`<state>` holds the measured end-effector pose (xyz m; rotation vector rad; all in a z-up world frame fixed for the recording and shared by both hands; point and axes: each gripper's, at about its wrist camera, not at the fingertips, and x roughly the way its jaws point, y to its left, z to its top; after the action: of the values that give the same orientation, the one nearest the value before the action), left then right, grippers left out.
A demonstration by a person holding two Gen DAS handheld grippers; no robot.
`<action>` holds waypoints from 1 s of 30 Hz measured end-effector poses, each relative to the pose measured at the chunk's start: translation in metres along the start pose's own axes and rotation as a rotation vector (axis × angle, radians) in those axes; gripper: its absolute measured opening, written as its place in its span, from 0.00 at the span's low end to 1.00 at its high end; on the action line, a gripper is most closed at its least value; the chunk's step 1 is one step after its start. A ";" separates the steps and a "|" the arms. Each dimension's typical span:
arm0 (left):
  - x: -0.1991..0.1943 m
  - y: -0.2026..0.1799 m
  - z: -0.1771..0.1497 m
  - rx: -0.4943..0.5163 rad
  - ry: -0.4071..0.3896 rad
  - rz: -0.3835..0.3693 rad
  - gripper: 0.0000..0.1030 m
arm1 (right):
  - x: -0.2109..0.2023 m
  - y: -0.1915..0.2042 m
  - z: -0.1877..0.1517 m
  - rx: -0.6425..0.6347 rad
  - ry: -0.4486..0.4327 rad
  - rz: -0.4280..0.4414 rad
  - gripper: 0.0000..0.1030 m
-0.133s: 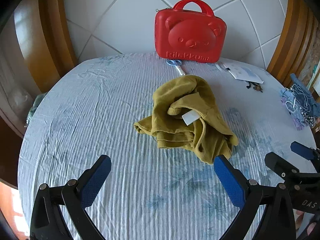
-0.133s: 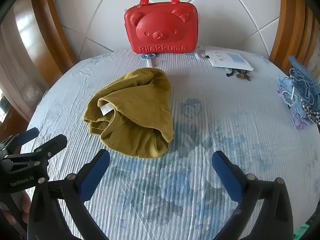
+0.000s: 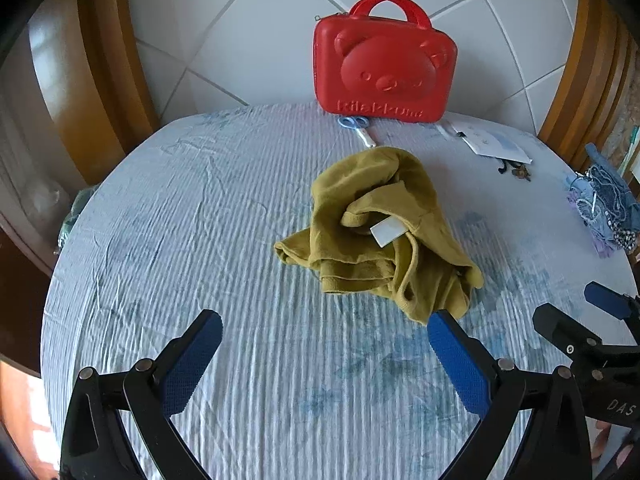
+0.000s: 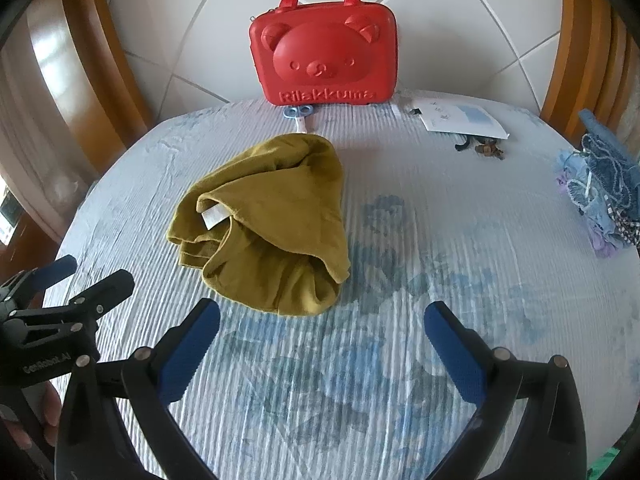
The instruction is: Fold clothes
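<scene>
A crumpled olive-green garment [image 3: 380, 232] with a white label lies in a heap in the middle of a table with a light blue striped cloth [image 3: 200, 220]. It also shows in the right wrist view [image 4: 276, 224]. My left gripper [image 3: 324, 336] is open and empty, just short of the garment's near edge. My right gripper [image 4: 322, 328] is open and empty, close to the garment's near edge. Each gripper shows at the side of the other's view, the right one [image 3: 580, 316] and the left one [image 4: 84, 280].
A red bear-face case [image 3: 384, 68] stands at the table's far edge, with blue-handled scissors [image 3: 358, 126] in front of it. Papers [image 3: 492, 142] and a small dark key bunch [image 3: 516, 170] lie at the back right. A pile of blue clothes [image 3: 608, 208] sits at the right edge.
</scene>
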<state>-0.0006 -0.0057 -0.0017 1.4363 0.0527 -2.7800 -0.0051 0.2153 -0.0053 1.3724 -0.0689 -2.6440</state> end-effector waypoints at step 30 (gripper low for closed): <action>0.008 0.025 -0.002 -0.034 0.031 0.060 1.00 | 0.007 0.007 -0.001 -0.013 0.008 -0.017 1.00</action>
<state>-0.0028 -0.0308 -0.0097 1.4480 0.0562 -2.6967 -0.0076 0.2074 -0.0110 1.3863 -0.0390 -2.6477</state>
